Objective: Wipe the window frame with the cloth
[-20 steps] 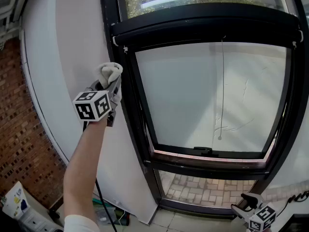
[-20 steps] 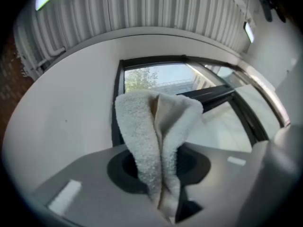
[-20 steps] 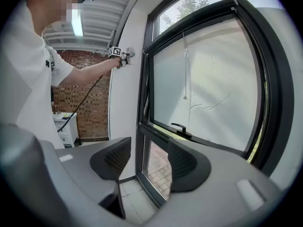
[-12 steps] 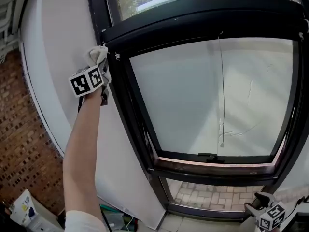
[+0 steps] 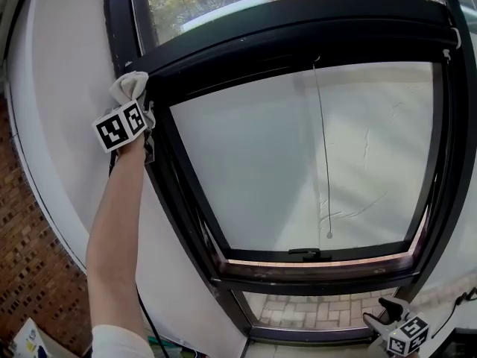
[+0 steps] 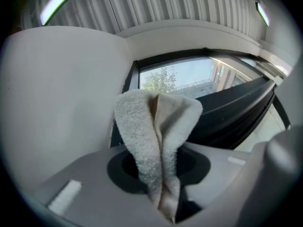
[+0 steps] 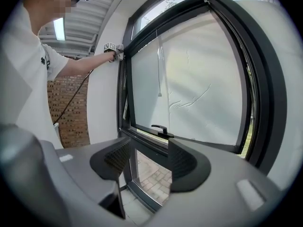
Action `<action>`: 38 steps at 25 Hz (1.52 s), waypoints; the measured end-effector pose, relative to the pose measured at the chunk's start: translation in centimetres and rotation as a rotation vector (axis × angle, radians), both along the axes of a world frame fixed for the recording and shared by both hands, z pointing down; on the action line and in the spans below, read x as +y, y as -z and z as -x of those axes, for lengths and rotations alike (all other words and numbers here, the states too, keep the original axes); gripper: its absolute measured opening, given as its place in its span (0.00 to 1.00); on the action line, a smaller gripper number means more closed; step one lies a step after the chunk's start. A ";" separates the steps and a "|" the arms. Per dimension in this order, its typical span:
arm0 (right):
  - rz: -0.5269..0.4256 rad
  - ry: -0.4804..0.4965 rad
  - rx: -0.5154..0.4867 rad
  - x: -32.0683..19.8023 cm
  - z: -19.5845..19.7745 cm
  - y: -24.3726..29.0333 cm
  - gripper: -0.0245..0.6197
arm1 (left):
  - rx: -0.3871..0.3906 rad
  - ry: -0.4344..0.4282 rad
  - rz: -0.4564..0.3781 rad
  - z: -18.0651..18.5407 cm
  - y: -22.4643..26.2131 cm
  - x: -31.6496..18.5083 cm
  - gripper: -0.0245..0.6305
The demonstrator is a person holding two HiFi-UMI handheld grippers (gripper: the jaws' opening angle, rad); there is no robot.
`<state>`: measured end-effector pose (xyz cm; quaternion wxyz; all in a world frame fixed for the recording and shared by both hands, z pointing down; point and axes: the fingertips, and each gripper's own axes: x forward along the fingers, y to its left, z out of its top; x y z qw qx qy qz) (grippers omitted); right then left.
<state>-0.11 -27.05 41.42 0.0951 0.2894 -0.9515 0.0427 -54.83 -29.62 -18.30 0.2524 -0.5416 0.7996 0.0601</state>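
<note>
While our left gripper (image 5: 139, 101) clamps a nubby cream cloth (image 5: 128, 86) by the black frame (image 5: 298, 24), upper left, our right gripper (image 7: 149, 157) gapes empty, lower right; brick wall (image 5: 30, 274), left edge.

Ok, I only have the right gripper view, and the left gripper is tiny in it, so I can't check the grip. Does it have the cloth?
Observer: Yes. The left gripper is shut on the cloth, which is folded and sticks out past the fingers.
Operator: Is it at the frame?
Observer: The head view shows it at the frame's upper left corner, by the outer edge; contact I can't confirm.
Operator: Where is my right gripper?
Observer: Low at the head view's bottom right, near the frame's lower corner, open and empty.
</note>
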 end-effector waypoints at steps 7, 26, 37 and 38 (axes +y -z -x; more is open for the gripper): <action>-0.016 0.025 0.007 -1.0 -2.5 0.5 0.42 | -0.028 -0.074 0.033 -6.5 -1.7 -2.1 0.25; 0.005 0.018 0.002 -1.6 -15.9 -0.9 0.42 | -0.099 -0.159 0.068 -27.4 -1.5 -6.8 0.25; 0.010 -0.008 -0.033 -1.2 -20.7 -1.6 0.42 | -0.140 -0.201 0.050 -37.7 -1.3 -8.3 0.25; 0.009 -0.011 -0.038 -1.3 -21.0 -1.6 0.42 | -0.148 -0.209 0.052 -38.8 -1.4 -8.5 0.25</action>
